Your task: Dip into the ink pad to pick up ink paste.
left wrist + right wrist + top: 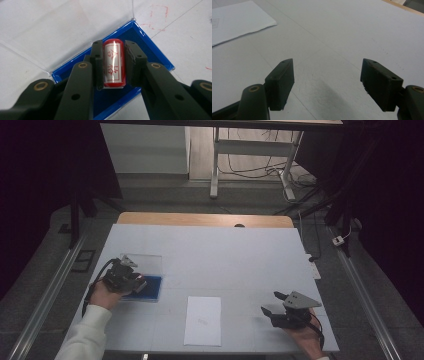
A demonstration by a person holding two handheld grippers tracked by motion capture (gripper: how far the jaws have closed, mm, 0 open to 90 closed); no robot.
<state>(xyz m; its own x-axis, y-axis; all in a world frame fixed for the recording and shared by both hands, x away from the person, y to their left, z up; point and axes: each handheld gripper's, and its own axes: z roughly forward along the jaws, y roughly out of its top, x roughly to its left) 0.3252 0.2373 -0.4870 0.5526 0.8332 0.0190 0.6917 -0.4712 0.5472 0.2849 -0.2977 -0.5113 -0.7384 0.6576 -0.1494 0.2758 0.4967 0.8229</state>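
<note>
while the left gripper (pixel 113 65) hangs over the blue ink pad (pixel 150 53) at the left side of the white table (pixel 230 255), its two black jaws are clamped on a small red stamp (pixel 114 62), one pad pressed to each long side. seen in the left gripper view, the stamp is a short cylinder with a white label bearing red characters, and a streak of light runs along its glossy face. it sits between the jaws directly above the dark blue surface of the ink pad; whether its lower end touches that surface i cannot tell. the pad's clear lid (pixel 62 30) is folded back flat on the table beyond the blue tray, joined along the far edge. faint red marks (pixel 157 15) show on the tabletop just past the tray's corner. from the high view, the left gripper (pixel 122 276) and the person's hand in a white sleeve (pixel 87 332) cover the near left part of the ink pad (pixel 150 287). a white sheet of paper (pixel 203 320) lies near the front middle of the table, well apart from the pad. the right gripper (pixel 274 303) rests low at the front right, its jaws spread wide with nothing between them, and in the right gripper view its fingers (pixel 280 80) point across bare table with the paper (pixel 237 20) off to the upper left.
</note>
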